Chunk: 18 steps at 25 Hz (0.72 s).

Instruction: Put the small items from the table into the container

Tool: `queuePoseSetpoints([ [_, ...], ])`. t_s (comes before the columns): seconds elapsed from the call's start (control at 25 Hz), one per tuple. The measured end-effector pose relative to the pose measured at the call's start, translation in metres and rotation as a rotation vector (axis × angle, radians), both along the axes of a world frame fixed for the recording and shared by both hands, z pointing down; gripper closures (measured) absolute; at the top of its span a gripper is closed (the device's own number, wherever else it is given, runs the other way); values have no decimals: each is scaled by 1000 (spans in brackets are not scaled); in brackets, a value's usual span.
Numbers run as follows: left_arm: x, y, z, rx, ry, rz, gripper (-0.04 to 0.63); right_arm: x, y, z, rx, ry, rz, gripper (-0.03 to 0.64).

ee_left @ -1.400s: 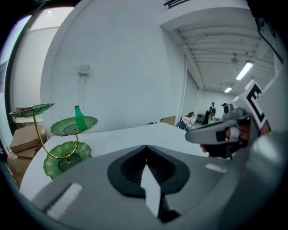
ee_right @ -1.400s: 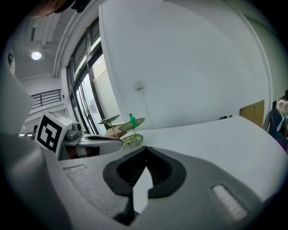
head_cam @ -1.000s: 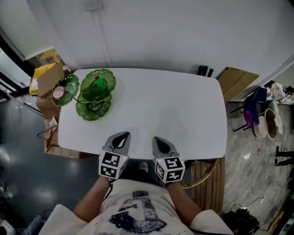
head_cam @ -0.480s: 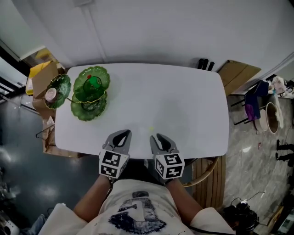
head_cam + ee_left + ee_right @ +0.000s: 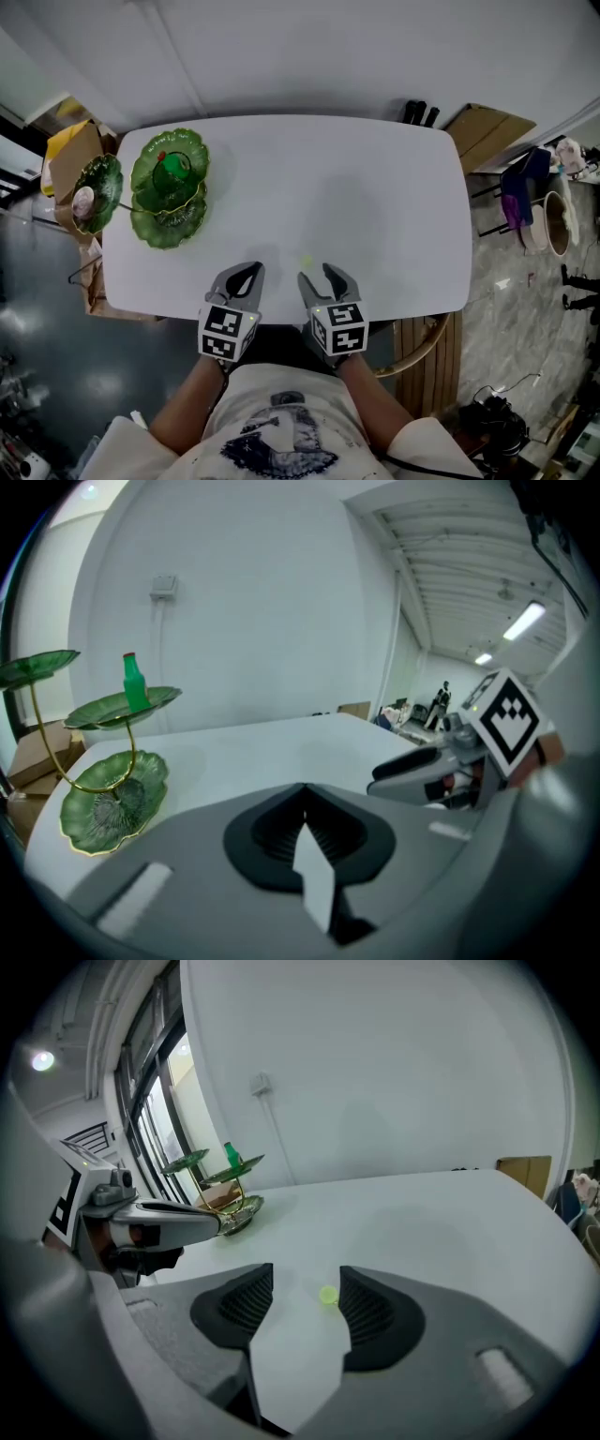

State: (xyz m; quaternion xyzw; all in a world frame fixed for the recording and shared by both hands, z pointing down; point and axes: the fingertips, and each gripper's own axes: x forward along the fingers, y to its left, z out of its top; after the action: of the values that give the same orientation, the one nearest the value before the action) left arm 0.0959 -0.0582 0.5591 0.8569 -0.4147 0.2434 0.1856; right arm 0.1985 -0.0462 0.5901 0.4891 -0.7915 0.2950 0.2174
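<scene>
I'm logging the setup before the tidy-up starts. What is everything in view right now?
table: one, white, centre of the head view.
tiered dish stand: one, green leaf dishes on a gold frame, table's far-left corner.
bottle: one, green, upright on a dish of the stand.
bead: one, yellow-green, on the table near its front edge.
cardboard box: one, brown, on the floor left of the table.
left hand-held gripper: one, grey, at the front edge, jaws shut, empty.
right hand-held gripper: one, grey, beside it, jaws opening, bead just ahead of the gap, not gripped.
</scene>
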Motion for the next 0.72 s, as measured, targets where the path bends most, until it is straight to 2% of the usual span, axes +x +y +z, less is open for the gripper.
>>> queuePoseSetpoints([
  [0.72, 20, -40, 40, -83, 4, 71, 606, -6, -18, 69, -144, 29, 14, 403],
])
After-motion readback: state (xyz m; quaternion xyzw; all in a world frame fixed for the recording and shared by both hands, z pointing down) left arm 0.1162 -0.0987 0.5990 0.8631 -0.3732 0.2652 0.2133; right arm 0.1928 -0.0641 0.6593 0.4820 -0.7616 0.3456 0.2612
